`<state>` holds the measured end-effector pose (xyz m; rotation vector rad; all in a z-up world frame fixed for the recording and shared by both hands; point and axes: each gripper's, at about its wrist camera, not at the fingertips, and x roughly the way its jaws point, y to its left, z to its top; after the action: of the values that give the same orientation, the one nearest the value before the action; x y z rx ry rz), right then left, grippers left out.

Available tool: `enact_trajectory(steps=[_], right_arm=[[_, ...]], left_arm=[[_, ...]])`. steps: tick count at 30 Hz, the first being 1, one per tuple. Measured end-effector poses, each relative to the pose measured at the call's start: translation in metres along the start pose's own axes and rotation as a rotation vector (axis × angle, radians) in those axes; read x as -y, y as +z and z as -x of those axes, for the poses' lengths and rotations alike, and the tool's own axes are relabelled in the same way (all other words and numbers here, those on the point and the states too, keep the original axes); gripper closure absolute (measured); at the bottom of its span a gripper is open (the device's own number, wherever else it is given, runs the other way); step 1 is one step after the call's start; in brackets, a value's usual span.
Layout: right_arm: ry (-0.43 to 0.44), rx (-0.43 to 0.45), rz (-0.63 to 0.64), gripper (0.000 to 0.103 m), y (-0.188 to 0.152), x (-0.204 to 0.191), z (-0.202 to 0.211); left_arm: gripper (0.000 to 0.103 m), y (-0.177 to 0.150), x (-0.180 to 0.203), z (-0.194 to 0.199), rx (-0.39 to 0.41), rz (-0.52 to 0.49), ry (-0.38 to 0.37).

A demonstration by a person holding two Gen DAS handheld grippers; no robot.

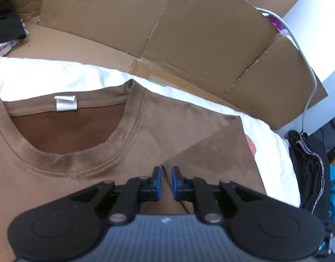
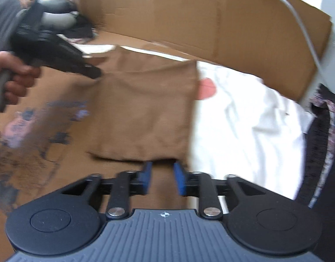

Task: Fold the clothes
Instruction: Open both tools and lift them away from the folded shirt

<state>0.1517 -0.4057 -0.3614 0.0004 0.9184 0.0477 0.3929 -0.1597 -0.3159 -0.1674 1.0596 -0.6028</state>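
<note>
White sheet, brown t-shirt — sleeve folded in

One brown T-shirt lies on one white sheet; two grippers, left gripper and right gripper, are present.

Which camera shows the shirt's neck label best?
The left wrist view: the white label sits sharp inside the brown shirt's collar. The right wrist view is blurred and shows only a folded part of the shirt, no label.
</note>
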Motion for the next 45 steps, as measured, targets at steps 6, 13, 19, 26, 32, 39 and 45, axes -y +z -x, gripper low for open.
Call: enact_trajectory(steps=[6, 13, 19, 26, 32, 39, 45], right_arm=[[-0.066, -0.007, 0.032, 0.063, -0.002, 0.008, -0.014], [-0.081, -0.018, 0.019, 0.063, -0.008, 0.016, -0.030], [-0.079, -0.008, -0.056, 0.063, -0.008, 0.028, -0.032], [-0.078, -0.002, -0.163, 0.064, -0.012, 0.039, -0.030], [-0.088, -0.022, -0.216, 0.065, -0.014, 0.042, -0.027], [-0.099, -0.046, -0.257, 0.083, -0.013, 0.043, -0.021], [-0.077, 0.038, -0.259, 0.085, -0.007, 0.038, -0.002]], left_arm=[[0.089, -0.008, 0.019, 0.011, 0.026, -0.022, -0.013], [0.088, -0.025, 0.042, 0.011, 0.048, -0.005, -0.049], [0.087, -0.037, 0.065, 0.000, 0.032, 0.008, -0.088], [0.087, -0.055, 0.095, -0.014, -0.007, -0.061, -0.128], [0.087, -0.081, 0.111, -0.021, -0.054, -0.127, -0.137], [0.079, -0.102, 0.112, 0.003, -0.045, -0.162, -0.087], [0.069, -0.113, 0.108, 0.013, -0.034, -0.105, -0.053]])
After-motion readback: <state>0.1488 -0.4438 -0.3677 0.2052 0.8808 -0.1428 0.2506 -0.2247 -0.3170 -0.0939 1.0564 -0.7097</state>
